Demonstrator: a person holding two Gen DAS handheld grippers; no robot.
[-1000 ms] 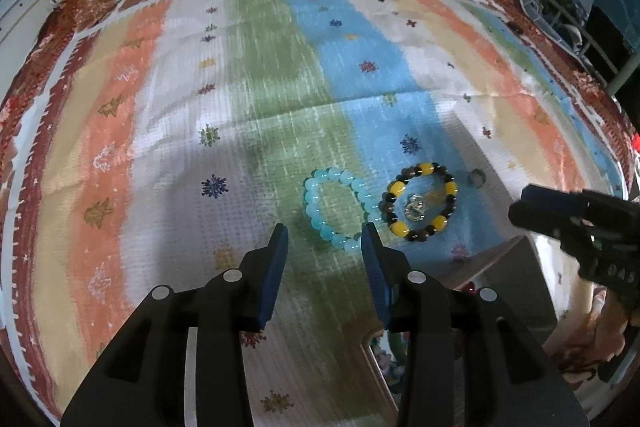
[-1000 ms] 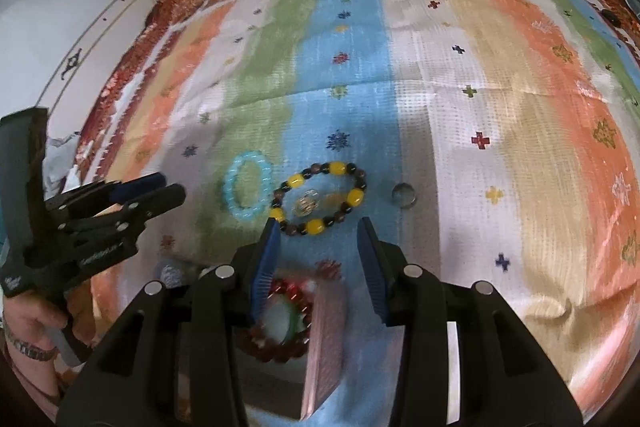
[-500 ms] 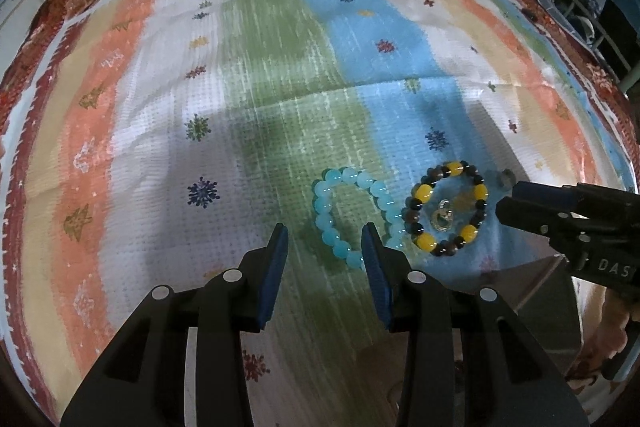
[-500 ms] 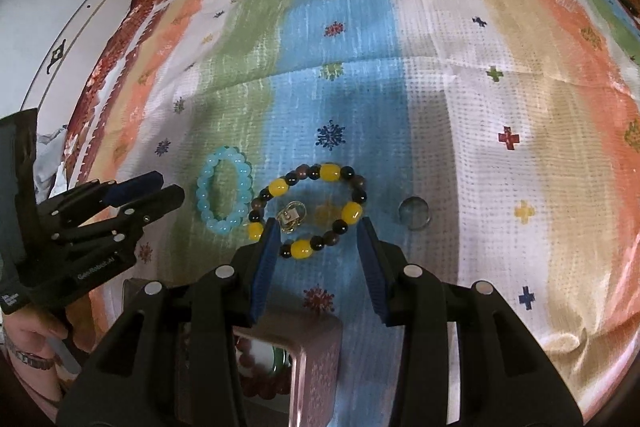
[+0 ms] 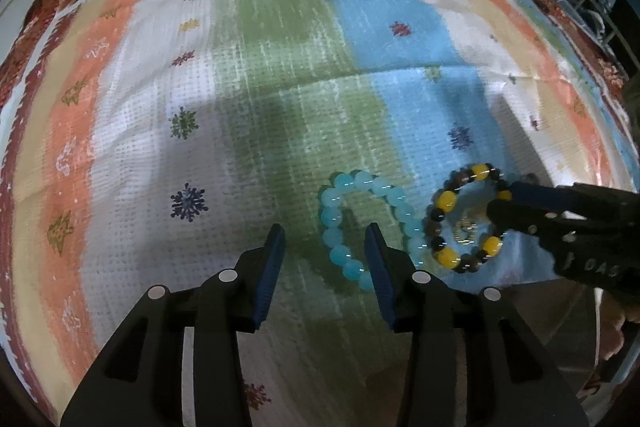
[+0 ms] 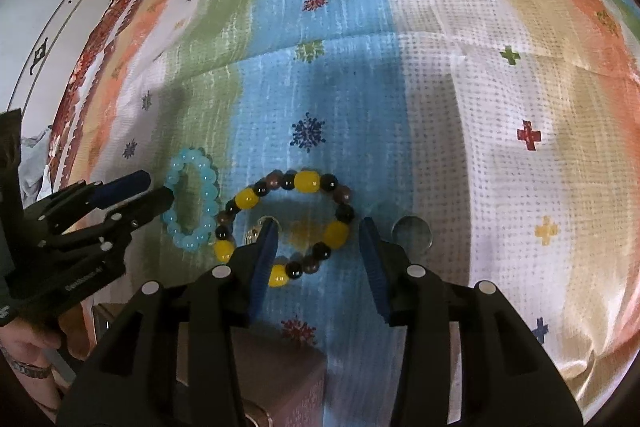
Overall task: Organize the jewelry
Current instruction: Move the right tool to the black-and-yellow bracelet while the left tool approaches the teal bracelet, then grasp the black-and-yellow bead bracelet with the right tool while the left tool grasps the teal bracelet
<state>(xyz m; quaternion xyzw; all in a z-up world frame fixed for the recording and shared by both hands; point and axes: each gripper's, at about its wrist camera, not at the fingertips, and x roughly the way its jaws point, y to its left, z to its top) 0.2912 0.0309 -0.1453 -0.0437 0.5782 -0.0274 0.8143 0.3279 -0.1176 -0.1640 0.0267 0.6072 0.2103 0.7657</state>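
Note:
A light blue bead bracelet (image 5: 362, 223) lies on the striped cloth; it also shows in the right wrist view (image 6: 192, 205). Beside it lies a yellow and dark bead bracelet (image 5: 460, 223) with a small metal charm (image 6: 256, 233) inside it. My left gripper (image 5: 324, 241) is open, its right finger over the blue bracelet's near edge. My right gripper (image 6: 316, 241) is open and straddles the right half of the yellow and dark bracelet (image 6: 286, 227). It enters the left wrist view from the right (image 5: 504, 199).
A small clear round piece (image 6: 412, 233) lies on the cloth just right of my right gripper. A pinkish jewelry box (image 6: 276, 375) stands under my right gripper at the near edge. The striped cloth (image 5: 260, 67) stretches far back.
Both grippers have moved forward and down toward the bracelets. My right gripper now straddles the yellow and dark bracelet. The box has slid mostly out of view below.

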